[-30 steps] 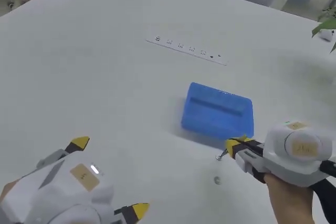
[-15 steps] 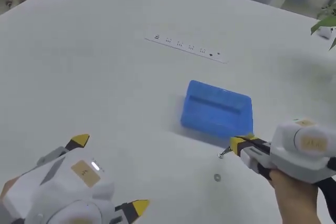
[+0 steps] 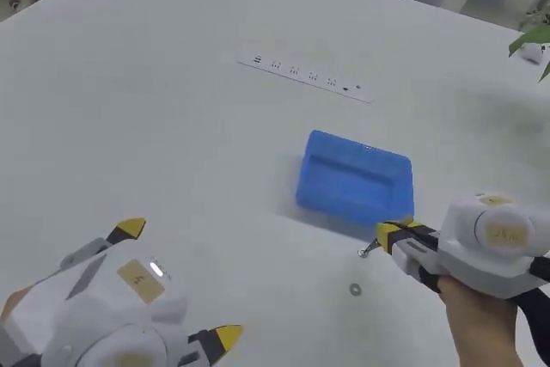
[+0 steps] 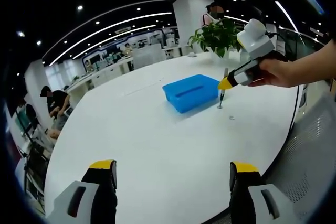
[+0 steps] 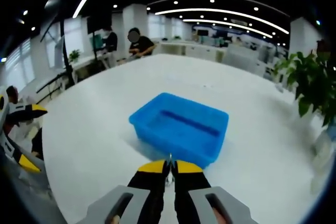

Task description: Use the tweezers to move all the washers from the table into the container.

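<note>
Since 1 s ago the right gripper [image 3: 385, 234] has drifted a little to the right. Its jaws are pressed narrow on the thin metal tweezers [image 3: 366, 251], whose tip points down at the white table [image 3: 172, 126], just in front of the blue rectangular plastic container [image 3: 357, 180]. 1 small round metal washer [image 3: 355, 290] lies on the table near that tip, outside the container. The container's inside is too blurred to tell any contents. The left gripper [image 3: 179, 284] hangs low at the near left, jaws wide, holding nothing.
</note>
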`<control>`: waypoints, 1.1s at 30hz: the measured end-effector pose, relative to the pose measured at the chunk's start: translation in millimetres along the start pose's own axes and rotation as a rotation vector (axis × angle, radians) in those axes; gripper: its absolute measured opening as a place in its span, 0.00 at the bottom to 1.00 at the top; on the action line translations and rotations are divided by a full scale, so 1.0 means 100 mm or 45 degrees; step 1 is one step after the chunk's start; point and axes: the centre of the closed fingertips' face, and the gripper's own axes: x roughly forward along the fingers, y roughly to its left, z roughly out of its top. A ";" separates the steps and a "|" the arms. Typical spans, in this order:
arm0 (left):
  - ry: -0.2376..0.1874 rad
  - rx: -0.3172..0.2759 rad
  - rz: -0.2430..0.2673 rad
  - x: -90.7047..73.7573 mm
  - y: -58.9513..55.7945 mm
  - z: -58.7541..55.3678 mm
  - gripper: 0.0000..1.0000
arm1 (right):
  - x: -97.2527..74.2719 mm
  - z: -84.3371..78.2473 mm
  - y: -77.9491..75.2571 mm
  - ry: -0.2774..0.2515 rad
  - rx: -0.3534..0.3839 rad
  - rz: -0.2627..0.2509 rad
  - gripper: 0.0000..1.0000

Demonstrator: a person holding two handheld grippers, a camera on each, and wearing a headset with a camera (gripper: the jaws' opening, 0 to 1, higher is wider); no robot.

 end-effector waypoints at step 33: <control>0.023 0.008 -0.005 0.01 -0.02 -0.04 0.91 | 0.01 0.79 -0.13 -0.223 0.085 -0.029 0.01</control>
